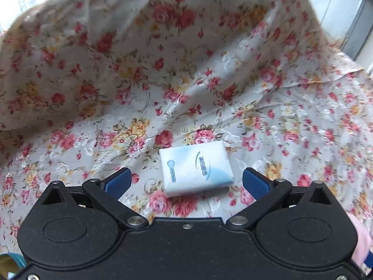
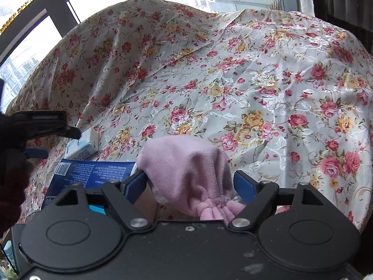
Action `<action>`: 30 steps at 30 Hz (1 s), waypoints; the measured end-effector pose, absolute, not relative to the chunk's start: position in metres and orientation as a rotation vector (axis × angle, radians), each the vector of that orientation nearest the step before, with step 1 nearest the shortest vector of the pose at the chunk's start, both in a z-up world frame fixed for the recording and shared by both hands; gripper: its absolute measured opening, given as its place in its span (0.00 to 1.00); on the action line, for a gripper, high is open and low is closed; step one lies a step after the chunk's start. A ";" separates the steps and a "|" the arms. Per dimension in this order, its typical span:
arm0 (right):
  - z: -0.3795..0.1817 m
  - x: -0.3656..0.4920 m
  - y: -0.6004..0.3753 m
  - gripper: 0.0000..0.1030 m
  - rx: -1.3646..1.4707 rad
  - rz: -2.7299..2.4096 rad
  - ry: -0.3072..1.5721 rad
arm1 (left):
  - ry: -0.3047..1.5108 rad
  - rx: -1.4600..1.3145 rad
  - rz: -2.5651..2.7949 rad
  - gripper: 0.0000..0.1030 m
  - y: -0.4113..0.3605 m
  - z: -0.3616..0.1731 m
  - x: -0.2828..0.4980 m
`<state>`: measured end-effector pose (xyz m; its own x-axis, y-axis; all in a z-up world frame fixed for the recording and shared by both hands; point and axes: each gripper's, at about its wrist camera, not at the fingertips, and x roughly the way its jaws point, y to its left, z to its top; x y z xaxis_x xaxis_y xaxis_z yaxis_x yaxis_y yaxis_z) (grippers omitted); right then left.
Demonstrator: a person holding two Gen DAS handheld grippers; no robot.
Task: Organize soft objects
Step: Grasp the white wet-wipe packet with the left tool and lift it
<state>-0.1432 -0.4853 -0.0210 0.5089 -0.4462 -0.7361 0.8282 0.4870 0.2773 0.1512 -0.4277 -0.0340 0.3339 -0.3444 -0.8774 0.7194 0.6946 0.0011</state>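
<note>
Scene: floral cloth drapes the whole surface and rises in folds toward the top of both frames.
Pack: white-and-blue tissue pack lies flat on the cloth, low centre of the left wrist view; the same pack shows at mid left of the right wrist view.
Left gripper: left gripper has its jaws wide apart, one blue pad on each side of the pack, neither pad touching it; nothing is held.
Key relation: pack sits just ahead of the left gripper and a little right of the midline between the pads, so the right pad is closer to it than the left. Its long axis runs roughly across the frame, tilted slightly, about in line with the gap between the pads, so the jaws would close on its short ends.
Right gripper: right gripper has its jaws apart around a pink plush cloth; the pads stand at its sides but whether they press it I cannot tell for sure, and it looks released.
Other item: blue box lies at lower left of the right wrist view, beside the pink cloth.
Nearer hand: left, plainly; the pack lies well to the left of the right gripper.
Likely step: closing in on the pack with the left gripper.
</note>
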 end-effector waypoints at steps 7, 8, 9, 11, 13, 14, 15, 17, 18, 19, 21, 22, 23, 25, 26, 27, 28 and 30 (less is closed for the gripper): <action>-0.026 -0.140 -0.490 0.83 0.684 -0.833 0.647 | 1.068 0.509 -0.686 0.96 -0.451 -0.060 0.166; -0.027 -0.140 -0.492 0.84 0.688 -0.832 0.647 | 1.080 0.519 -0.685 0.96 -0.454 -0.064 0.168; -0.027 -0.140 -0.493 0.84 0.693 -0.832 0.647 | 1.097 0.521 -0.683 0.93 -0.456 -0.069 0.170; -0.029 -0.140 -0.496 0.86 0.700 -0.828 0.647 | 1.124 0.497 -0.695 0.88 -0.457 -0.074 0.174; -0.031 -0.140 -0.499 0.90 0.704 -0.825 0.648 | 1.105 0.479 -0.724 0.71 -0.456 -0.070 0.173; -0.032 -0.140 -0.500 0.91 0.706 -0.826 0.648 | 1.099 0.481 -0.734 0.71 -0.456 -0.067 0.171; -0.034 -0.140 -0.502 0.91 0.711 -0.825 0.648 | 1.099 0.482 -0.745 0.71 -0.457 -0.066 0.170; -0.038 -0.140 -0.506 0.87 0.732 -0.821 0.647 | 1.098 0.483 -0.764 0.71 -0.457 -0.064 0.166; -0.040 -0.140 -0.507 0.69 0.741 -0.815 0.647 | 1.091 0.487 -0.766 0.71 -0.457 -0.062 0.163; -0.040 -0.139 -0.507 0.61 0.740 -0.797 0.647 | 1.080 0.489 -0.771 0.71 -0.458 -0.059 0.159; -0.039 -0.136 -0.505 0.59 0.724 -0.764 0.665 | 1.060 0.491 -0.794 0.71 -0.463 -0.052 0.150; -0.038 -0.136 -0.503 0.59 0.714 -0.767 0.661 | 1.052 0.489 -0.806 0.71 -0.463 -0.048 0.145; -0.037 -0.136 -0.502 0.59 0.707 -0.764 0.659 | 1.045 0.489 -0.818 0.71 -0.466 -0.042 0.141; -0.035 -0.140 -0.502 0.59 0.716 -0.766 0.640 | 1.023 0.490 -0.845 0.71 -0.467 -0.031 0.132; -0.034 -0.142 -0.502 0.59 0.722 -0.775 0.630 | 1.010 0.494 -0.860 0.71 -0.469 -0.025 0.126; -0.032 -0.145 -0.502 0.59 0.719 -0.786 0.625 | 0.998 0.498 -0.877 0.71 -0.471 -0.019 0.122; -0.030 -0.147 -0.501 0.59 0.708 -0.800 0.623 | 0.985 0.503 -0.900 0.71 -0.473 -0.013 0.115; -0.025 -0.153 -0.499 0.59 0.685 -0.839 0.617 | 0.967 0.511 -0.945 0.71 -0.478 -0.003 0.100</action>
